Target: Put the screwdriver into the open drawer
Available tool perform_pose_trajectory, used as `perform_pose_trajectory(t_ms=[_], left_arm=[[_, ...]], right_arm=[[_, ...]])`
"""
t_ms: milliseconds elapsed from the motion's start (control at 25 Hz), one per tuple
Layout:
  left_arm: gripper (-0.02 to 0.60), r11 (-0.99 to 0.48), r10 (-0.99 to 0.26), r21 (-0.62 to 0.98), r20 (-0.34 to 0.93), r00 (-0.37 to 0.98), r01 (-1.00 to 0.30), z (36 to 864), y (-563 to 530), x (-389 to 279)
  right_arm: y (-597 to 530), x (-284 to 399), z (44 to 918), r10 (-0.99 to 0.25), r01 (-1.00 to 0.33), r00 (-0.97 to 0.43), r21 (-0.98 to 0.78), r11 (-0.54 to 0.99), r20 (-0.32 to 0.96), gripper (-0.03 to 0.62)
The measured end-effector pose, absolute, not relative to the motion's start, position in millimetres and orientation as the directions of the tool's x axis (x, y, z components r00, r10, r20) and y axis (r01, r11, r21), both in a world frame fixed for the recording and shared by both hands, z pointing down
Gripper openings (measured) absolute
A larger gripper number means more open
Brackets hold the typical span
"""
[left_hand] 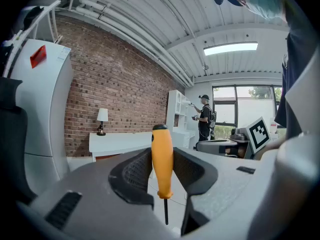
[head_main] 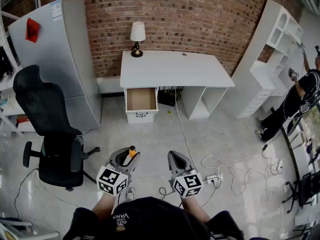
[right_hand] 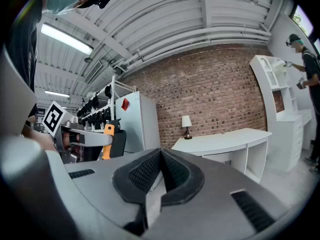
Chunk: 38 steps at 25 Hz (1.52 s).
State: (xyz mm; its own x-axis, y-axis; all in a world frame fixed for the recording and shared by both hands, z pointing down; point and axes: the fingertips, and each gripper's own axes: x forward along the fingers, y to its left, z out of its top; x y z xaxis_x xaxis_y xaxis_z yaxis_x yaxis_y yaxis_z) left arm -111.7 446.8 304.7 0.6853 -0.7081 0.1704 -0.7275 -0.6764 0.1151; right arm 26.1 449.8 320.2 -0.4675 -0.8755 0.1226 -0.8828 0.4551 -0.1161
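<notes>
Left gripper (left_hand: pixel 163 173) clamps orange screwdriver (left_hand: pixel 162 154), handle up; right gripper (right_hand: pixel 161 166) jaws together; I see open drawer (head_main: pixel 141 99) well ahead under desk (head_main: pixel 175 69).

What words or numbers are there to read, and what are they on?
"VANS": upside down on the person's dark top; smaller print beside it unreadable.
Sticker on the fridge: too small to read.
Red sign on the fridge: too blurred.
Marker cubes: patterns only, no words.
</notes>
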Motion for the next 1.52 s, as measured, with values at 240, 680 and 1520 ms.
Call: perform_pose_trajectory(t_ms=[240, 680, 1520], left_arm=[[0.129, -0.684, -0.701, 0.122, 0.166, 0.694, -0.720, 308, 426, -124], [0.129, -0.714, -0.666, 0.137, 0.173, 0.726, -0.687, 319, 384, -189], [0.129, -0.725, -0.626, 0.185, 0.224, 0.747, -0.663, 349, 293, -206]], right_arm=[[430, 10, 320, -0.874, -0.880, -0.473, -0.117, 0.461, 0.112, -0.005], [391, -58, 320, -0.897, -0.902, -0.430, -0.081, 0.423, 0.105, -0.005], [302, -69, 340, -0.906, -0.916, -0.396, -0.126, 0.380, 0.146, -0.005]])
